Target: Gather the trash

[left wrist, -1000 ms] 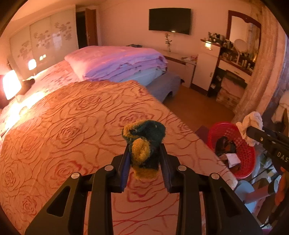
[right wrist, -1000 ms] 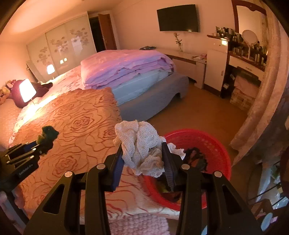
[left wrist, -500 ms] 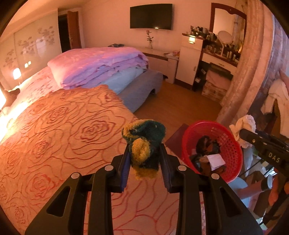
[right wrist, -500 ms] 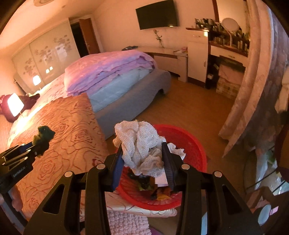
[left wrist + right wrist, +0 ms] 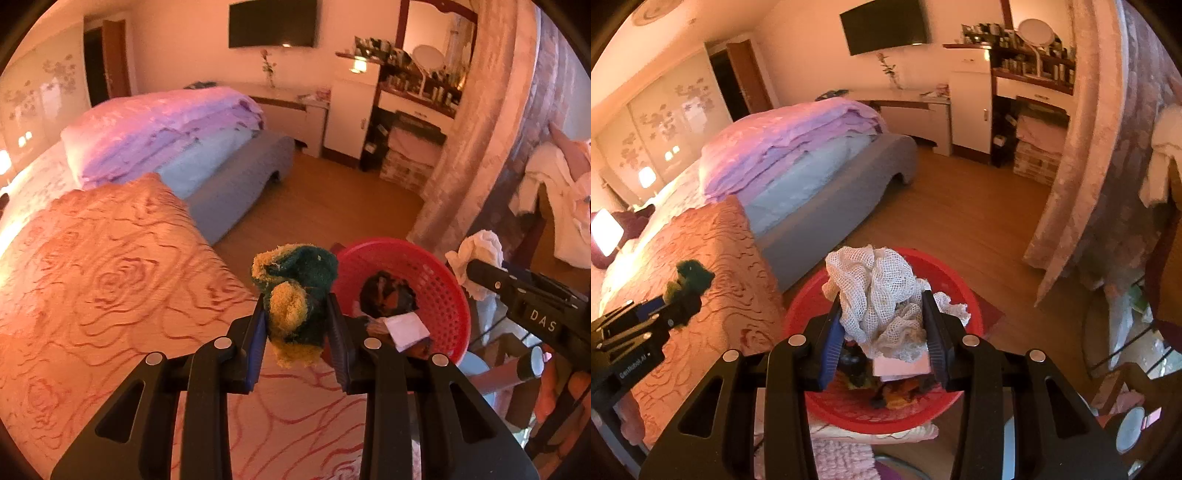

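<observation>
One sponge (image 5: 295, 295), one mesh cloth (image 5: 882, 299), one red basket (image 5: 960, 291), two clamped grippers.

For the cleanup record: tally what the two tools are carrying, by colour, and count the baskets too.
Green-and-yellow scrubber, in the left tool: 1
White mesh cloth, in the right tool: 1
Red basket, already holding trash: 1
Total: 3
</observation>
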